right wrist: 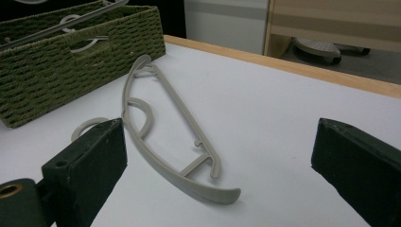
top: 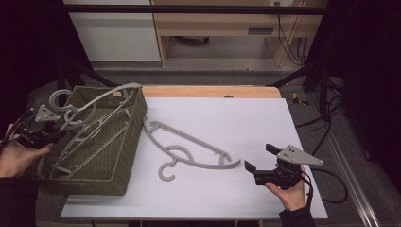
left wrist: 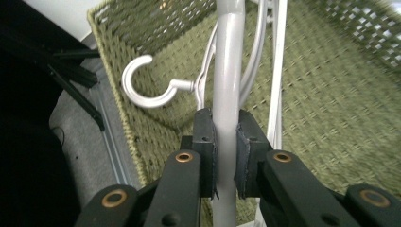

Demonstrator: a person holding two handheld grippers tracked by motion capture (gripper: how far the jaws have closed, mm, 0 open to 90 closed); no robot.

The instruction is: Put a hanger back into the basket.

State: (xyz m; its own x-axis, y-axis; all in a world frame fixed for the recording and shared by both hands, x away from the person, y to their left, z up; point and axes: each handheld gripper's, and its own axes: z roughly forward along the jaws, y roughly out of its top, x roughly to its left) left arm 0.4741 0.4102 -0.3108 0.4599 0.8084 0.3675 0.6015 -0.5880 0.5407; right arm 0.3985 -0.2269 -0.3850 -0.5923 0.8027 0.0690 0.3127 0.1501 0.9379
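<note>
**Left jaws clamp a hanger over the woven basket; right jaws stand wide beside a second hanger**

The left gripper [left wrist: 225,142] has its jaws closed narrow on the grey bar of a plastic hanger [left wrist: 229,71], pads pressing both sides of the bar. That hanger reaches down into the green woven basket [top: 124,156], over the other hangers [top: 90,137] piled inside it, one white hook [left wrist: 142,82] curling near the basket's wall. In the high view the left hand [top: 19,156] sits at the basket's outer side, away from the middle of the counter.

The right gripper [top: 259,158] is held by the right hand [top: 288,191] well apart from the basket, its jaws standing wide with nothing between them. Between it and the basket lies a loose grey hanger [top: 189,149], flat on the surface, its curved arm [right wrist: 208,191] ending near the right jaws and its hook [top: 166,172] turned toward the near edge.

The counter [top: 265,118] is a white sheet with a wooden strip [top: 208,91] showing along its far edge. Away from the basket, past the loose hanger, the white surface lies bare to the far and side edges. Beyond the far edge stand a pale wooden desk [top: 217,28] and a white cabinet [top: 118,33]; cables [top: 326,127] trail along the floor on the side farthest from the basket.
</note>
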